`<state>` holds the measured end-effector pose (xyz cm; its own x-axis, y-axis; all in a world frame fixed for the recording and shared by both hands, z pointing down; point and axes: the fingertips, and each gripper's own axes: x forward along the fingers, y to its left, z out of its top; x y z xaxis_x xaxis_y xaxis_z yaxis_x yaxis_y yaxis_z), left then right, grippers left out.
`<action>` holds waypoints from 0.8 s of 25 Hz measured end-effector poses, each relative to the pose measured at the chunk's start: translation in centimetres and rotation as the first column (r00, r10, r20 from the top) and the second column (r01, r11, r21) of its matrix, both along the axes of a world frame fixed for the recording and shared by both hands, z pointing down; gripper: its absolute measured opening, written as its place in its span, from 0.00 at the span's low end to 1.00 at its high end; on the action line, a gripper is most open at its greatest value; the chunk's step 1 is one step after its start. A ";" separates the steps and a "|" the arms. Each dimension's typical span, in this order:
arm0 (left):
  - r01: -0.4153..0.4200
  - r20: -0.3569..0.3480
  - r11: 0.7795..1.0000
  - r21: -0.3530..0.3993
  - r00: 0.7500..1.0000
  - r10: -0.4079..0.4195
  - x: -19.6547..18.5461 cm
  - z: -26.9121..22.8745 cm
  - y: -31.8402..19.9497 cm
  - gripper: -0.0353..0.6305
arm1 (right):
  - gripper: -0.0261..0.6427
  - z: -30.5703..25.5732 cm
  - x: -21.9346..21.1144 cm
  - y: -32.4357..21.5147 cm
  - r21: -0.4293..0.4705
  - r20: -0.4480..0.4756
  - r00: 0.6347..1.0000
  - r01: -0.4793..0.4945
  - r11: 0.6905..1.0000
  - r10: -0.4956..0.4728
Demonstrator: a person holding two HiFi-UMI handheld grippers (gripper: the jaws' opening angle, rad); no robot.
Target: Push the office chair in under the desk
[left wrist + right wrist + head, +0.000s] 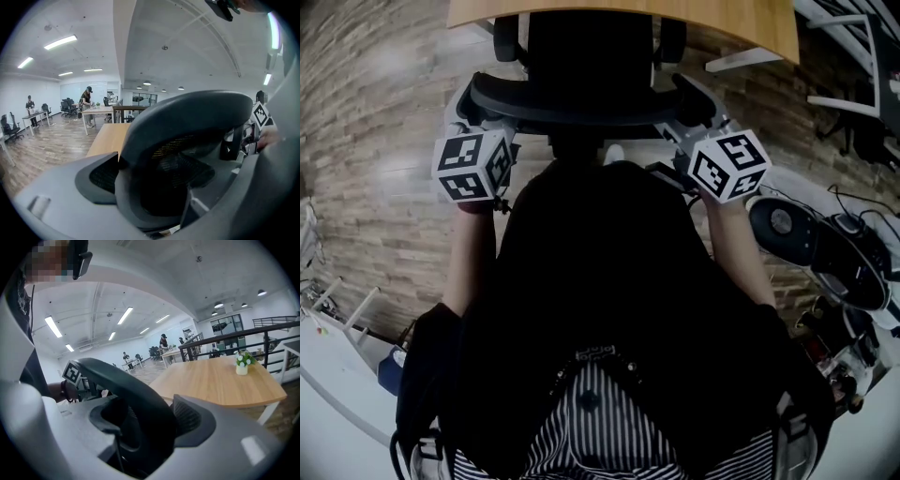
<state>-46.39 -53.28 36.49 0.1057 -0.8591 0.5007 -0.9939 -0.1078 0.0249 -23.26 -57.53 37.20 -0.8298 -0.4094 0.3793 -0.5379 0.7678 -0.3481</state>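
With the left tongs [483,105] and right tongs [694,111] clamped on the office chair's headrest [581,111], it seems best to push evenly, straight toward the tabletop [741,19], to avoid swivelling.

A pale wooden desk [741,21] runs across the top of the head view, above a floor [375,150] of grey-brown planks. In the right gripper view the desk top spreads over the right half and carries a small white flower pot [242,367] near its far right edge. The black office chair [581,56] stands at the desk's near edge, top centre of the head view
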 end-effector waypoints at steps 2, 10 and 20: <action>-0.021 -0.002 1.000 0.010 1.000 0.021 -1.7 -0.8 -1.2 0.64 | 0.49 -0.7 -1.6 -0.8 -0.003 -0.004 1.000 -0.006 1.000 0.006; -0.132 -0.020 0.991 0.021 0.991 0.133 -2.0 -1.8 -5.3 0.64 | 0.49 -1.5 -1.9 -3.2 0.002 0.009 0.999 -0.051 0.999 0.051; -0.177 -0.003 0.982 0.066 0.984 0.178 -2.8 -2.9 -10.3 0.63 | 0.49 -2.3 -2.6 -7.4 0.028 0.017 0.991 -0.131 0.991 0.131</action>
<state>-49.23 -63.55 33.58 0.2636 -0.8572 0.4424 -0.9585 -0.2842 0.0204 -25.85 -64.88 34.87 -0.7738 -0.5255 0.3538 -0.6294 0.7011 -0.3352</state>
